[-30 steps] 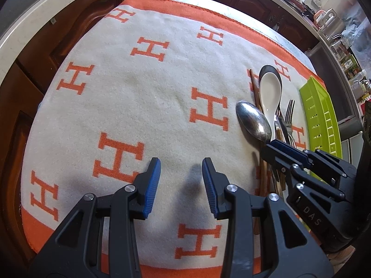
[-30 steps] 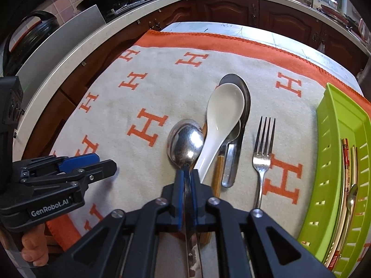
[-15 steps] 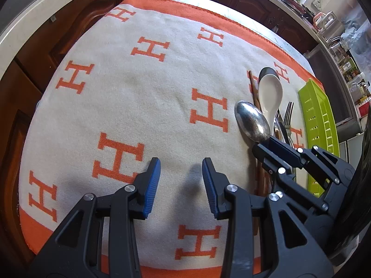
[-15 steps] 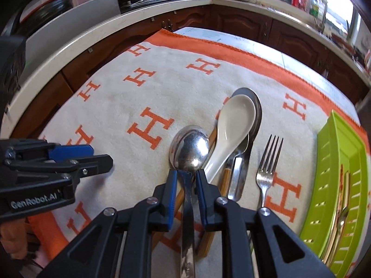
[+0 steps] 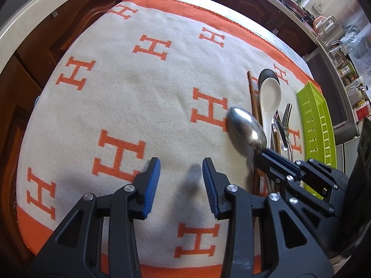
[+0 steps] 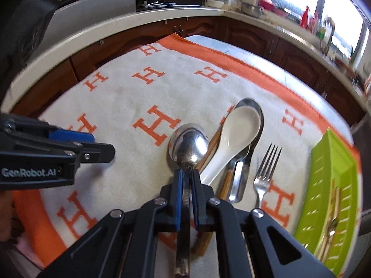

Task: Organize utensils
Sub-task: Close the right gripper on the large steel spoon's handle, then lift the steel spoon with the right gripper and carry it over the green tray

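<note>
My right gripper (image 6: 187,171) is closing, and its blue pads press on the neck of a steel spoon (image 6: 189,146). The spoon's bowl (image 5: 247,127) hangs slightly above the cloth, throwing a shadow. Beside it lie a white ceramic spoon (image 6: 238,129) over a dark spoon (image 6: 255,106), wooden chopsticks (image 6: 212,143) and a fork (image 6: 266,166). A green slotted tray (image 6: 334,162) with gold-coloured cutlery inside stands at the right. My left gripper (image 5: 180,162) hovers open over bare cloth to the left of the spoon, with nothing between its fingers.
A cream blanket with orange H marks and an orange border (image 5: 139,92) covers the table. Dark wooden cabinets and a pale counter curve around the far side. Kitchen clutter stands by the window at the back right.
The right gripper's jaws have narrowed onto the steel spoon's neck and the gripper has rolled and lifted a little, raising the bowl. The left gripper has stayed where it was.
</note>
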Motion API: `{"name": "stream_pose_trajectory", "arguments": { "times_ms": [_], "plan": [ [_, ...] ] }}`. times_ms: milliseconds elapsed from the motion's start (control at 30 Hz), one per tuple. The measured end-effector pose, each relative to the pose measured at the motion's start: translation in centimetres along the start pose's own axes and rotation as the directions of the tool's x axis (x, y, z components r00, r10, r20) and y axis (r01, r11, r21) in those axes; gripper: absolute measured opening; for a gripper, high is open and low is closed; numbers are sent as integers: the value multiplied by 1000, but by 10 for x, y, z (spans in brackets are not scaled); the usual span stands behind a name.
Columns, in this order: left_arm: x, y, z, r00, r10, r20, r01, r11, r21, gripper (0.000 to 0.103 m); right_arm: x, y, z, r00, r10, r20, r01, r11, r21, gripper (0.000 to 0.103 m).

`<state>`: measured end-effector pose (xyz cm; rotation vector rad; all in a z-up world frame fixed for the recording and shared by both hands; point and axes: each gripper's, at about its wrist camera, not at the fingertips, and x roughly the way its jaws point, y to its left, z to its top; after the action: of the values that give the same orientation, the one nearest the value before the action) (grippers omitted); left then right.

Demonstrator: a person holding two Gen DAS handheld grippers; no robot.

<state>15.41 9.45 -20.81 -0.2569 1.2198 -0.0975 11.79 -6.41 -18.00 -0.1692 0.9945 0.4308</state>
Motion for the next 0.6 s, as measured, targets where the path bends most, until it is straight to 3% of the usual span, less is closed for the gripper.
{"name": "stream_pose_trajectory", "arguments": {
  "times_ms": [200, 433, 600],
  "plan": [
    [0, -1, 0, 1000, 4, -2, -4, 1000, 2, 34, 0, -26, -5, 981, 193, -26, -183, 960, 211, 7],
    [0, -1, 0, 1000, 3, -5, -3, 1000, 0, 34, 3, -19, -9, 978, 203, -36, -193, 964, 182, 7],
    [0, -2, -1, 1000, 6, -7, -6, 1000, 4, 35, 8, -21, -9, 966, 255, -43, -243, 952, 189, 13]
  ]
}}
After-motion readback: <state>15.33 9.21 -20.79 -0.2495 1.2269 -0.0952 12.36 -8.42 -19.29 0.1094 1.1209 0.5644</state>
